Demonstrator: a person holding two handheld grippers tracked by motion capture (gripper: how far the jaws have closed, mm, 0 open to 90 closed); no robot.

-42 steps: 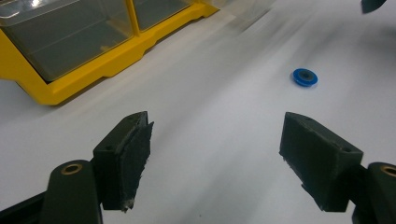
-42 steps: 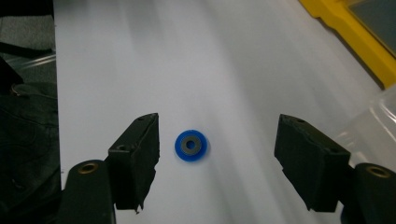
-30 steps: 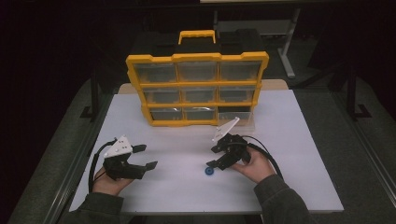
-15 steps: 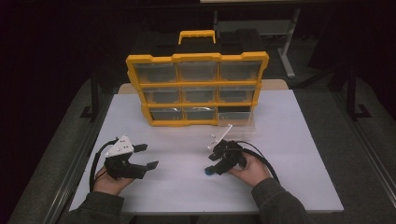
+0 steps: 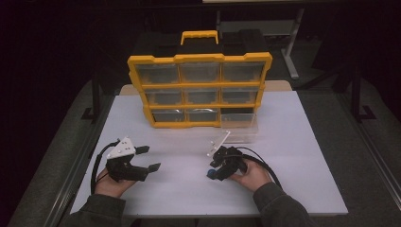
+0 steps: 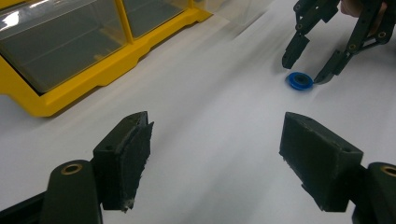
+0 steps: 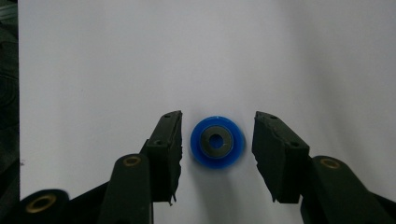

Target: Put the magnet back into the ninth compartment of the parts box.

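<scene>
Two claws are in play on your white worktop (image 5: 293,142), and the action is on your right side. Your right claw (image 5: 211,169) points down at a small blue ring (image 7: 217,141) lying flat on the worktop, near the front edge and well clear of the yellow organizer box (image 5: 201,90) standing at the back. Look along that claw: the blue ring sits squarely between the two black jaws, a sliver of white worktop showing on either side, so the pads are not pressing on it yet. Those jaws have just been closing in around the ring, but the grip is not made; the claw is released. From your left claw's camera you can see the same thing farther off, the right claw's fingertips (image 6: 295,50) straddling the ring, one tip just beside its rim. Your left claw (image 5: 147,159) rests low over the worktop on your left, jaws spread wide with nothing between them, aimed across toward the ring. One clear drawer (image 5: 239,125) stands pulled out at the bottom right of the organizer, well apart from the ring.
</scene>
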